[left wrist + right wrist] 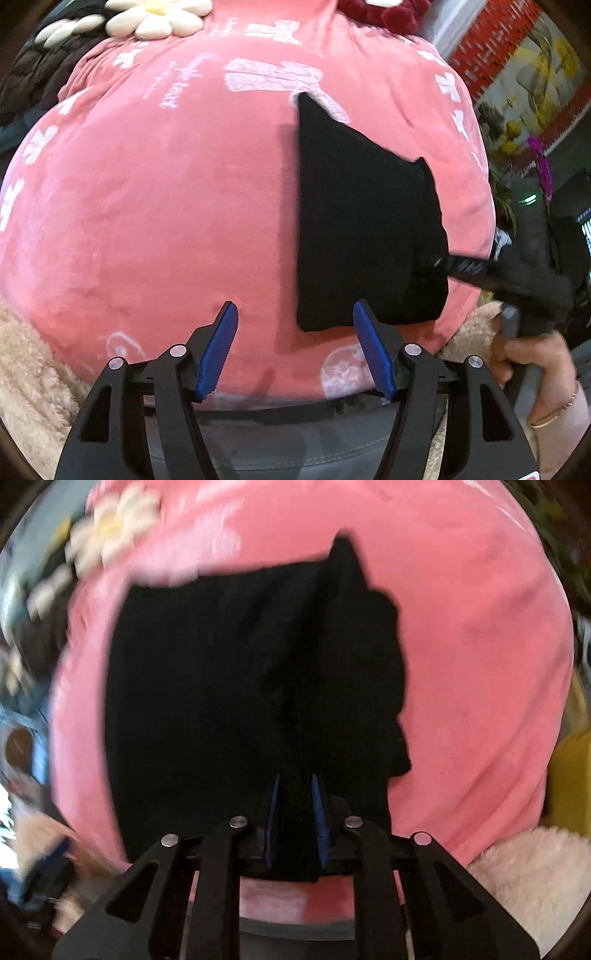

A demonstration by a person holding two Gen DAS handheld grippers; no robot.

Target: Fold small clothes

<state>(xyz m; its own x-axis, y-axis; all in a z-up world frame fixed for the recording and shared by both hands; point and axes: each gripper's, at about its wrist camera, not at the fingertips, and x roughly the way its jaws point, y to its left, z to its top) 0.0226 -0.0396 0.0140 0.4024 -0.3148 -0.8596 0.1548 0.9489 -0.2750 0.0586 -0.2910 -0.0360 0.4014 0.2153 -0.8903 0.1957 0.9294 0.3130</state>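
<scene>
Left tongs (295, 314) spread wide with nothing between them, right tongs (295, 786) clamped on black cloth (240, 672)

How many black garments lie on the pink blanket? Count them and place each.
1. The black garment lies on the blanket's right side, its right edge pinched by the right tool. Others may be hidden.

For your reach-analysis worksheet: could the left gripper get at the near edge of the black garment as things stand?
Probably yes. The left gripper is open just short of the black garment on the pink blanket, nothing lying between. The right gripper grips another edge.
</scene>
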